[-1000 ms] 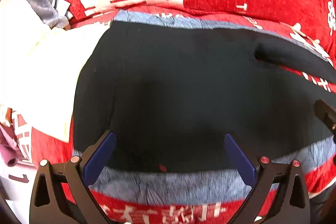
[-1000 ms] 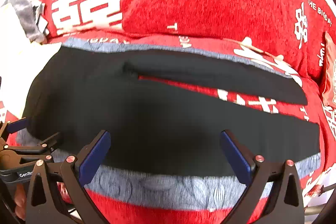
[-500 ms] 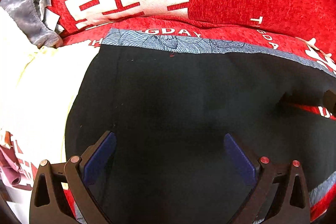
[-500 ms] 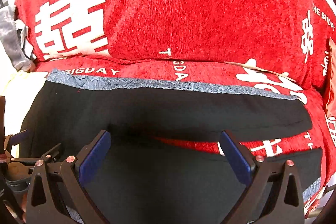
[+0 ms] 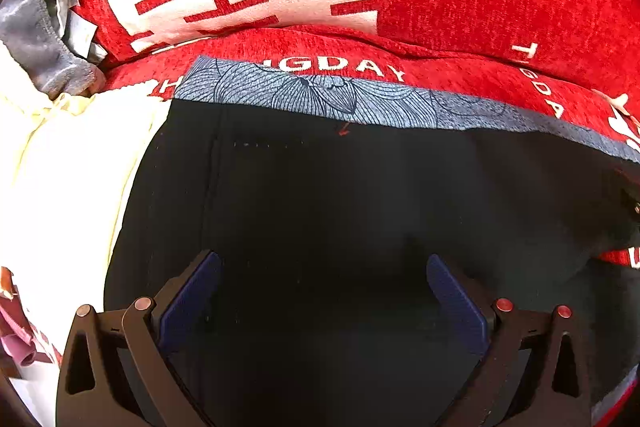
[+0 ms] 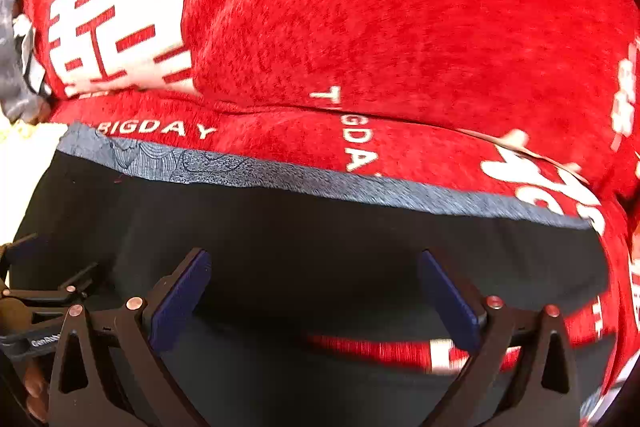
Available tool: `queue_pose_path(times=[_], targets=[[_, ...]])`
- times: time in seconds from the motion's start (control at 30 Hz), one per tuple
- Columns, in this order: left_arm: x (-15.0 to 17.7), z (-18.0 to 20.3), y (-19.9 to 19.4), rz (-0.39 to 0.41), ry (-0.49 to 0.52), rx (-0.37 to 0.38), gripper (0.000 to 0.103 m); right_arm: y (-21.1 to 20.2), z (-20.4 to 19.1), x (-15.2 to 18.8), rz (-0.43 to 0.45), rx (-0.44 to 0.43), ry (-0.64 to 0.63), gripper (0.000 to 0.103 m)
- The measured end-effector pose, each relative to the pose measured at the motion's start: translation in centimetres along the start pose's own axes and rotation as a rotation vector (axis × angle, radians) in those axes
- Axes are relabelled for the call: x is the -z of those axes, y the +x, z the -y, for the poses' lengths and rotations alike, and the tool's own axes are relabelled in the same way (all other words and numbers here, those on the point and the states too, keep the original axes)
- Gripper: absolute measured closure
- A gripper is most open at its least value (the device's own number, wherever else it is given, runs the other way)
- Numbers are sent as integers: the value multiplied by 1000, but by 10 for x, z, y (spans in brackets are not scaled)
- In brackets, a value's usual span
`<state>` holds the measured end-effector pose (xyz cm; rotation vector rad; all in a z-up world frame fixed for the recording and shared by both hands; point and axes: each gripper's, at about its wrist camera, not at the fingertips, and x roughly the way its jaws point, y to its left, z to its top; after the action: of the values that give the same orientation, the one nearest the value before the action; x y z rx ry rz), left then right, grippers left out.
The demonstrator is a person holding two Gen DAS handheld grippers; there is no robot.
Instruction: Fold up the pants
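Pants of plain black cloth (image 5: 340,227) lay spread across the middle and lower part of both views, on a red plush blanket with white lettering (image 6: 360,27) that filled the upper half. A blue-grey patterned band of fabric (image 5: 320,95) ran along the pants' far edge. In the right wrist view the two legs lay apart, a strip of red showing between them at lower centre. Cream-white cloth (image 5: 72,187) lay at the left edge, touching the pants' left end.

The left gripper (image 5: 324,303) and the right gripper (image 6: 312,299) both hovered low over the black cloth with fingers spread wide, pinching nothing.

The risk, as I judged it, was that either claw closing there would catch only the top layer, or drag in the blanket beneath, skewing the fold; the cream cloth could also be snagged.
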<state>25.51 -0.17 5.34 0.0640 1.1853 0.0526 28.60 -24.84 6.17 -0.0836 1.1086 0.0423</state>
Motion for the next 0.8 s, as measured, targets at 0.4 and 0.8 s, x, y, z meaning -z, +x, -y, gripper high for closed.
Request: queue_pose_path(times=[0.4, 0.8], targets=[[-32, 7, 18, -26, 6, -10, 0, 63, -21, -33, -96, -102, -191, 0], [-51, -7, 31, -92, -52, 40, 0, 123, -66, -54, -228, -165, -416, 0]])
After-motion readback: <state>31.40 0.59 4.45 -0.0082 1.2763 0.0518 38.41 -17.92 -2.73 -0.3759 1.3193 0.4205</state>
